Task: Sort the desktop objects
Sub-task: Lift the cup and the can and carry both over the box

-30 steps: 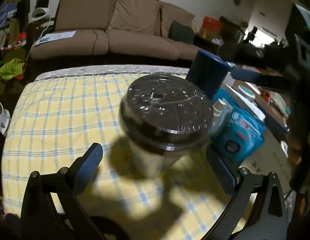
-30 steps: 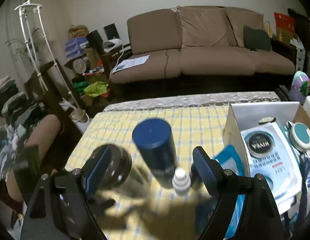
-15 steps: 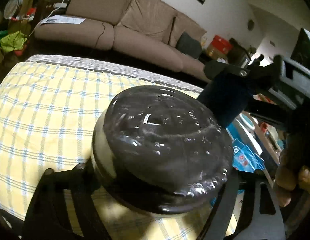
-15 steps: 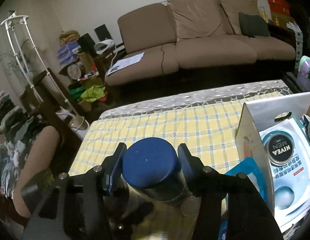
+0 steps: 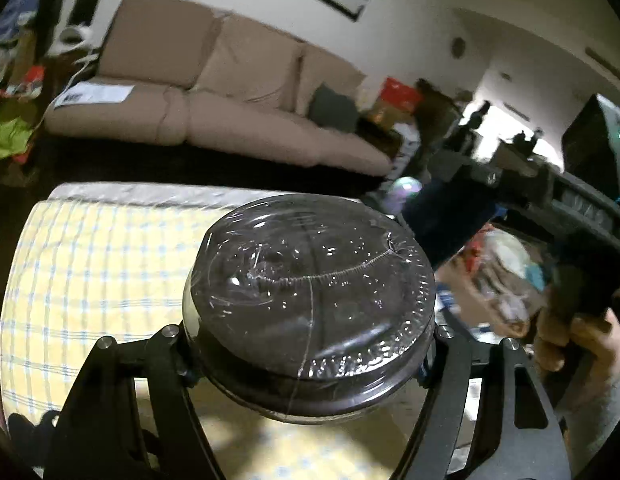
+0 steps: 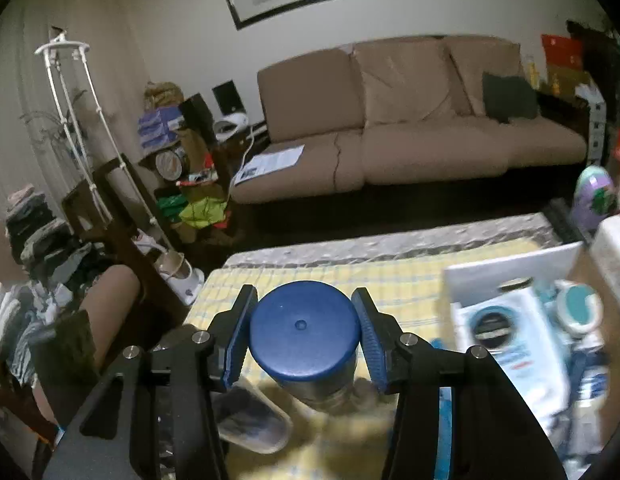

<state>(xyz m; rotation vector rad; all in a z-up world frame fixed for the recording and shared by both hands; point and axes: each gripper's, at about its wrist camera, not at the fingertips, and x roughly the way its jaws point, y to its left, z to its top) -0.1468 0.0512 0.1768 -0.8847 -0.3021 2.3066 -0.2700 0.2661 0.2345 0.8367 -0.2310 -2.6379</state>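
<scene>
Both containers have come up off the surface (image 6: 409, 276) since a second ago, each now pinched in a closing gripper. Left gripper (image 5: 310, 344) clamps the jar (image 5: 310, 300) just under its lid; shrink film over the dark lid looks slick, the pale glassy body probably weighty and breakable, so that hold under the rim seems safest. Right gripper (image 6: 304, 344) squeezes the bottle (image 6: 304, 338) at its smooth blue cap; its clear body likely handles lighter, stiff. Jar is wide and squat; bottle tall and narrow. A box (image 6: 509, 264) of toiletries sits at the surface's right edge.
</scene>
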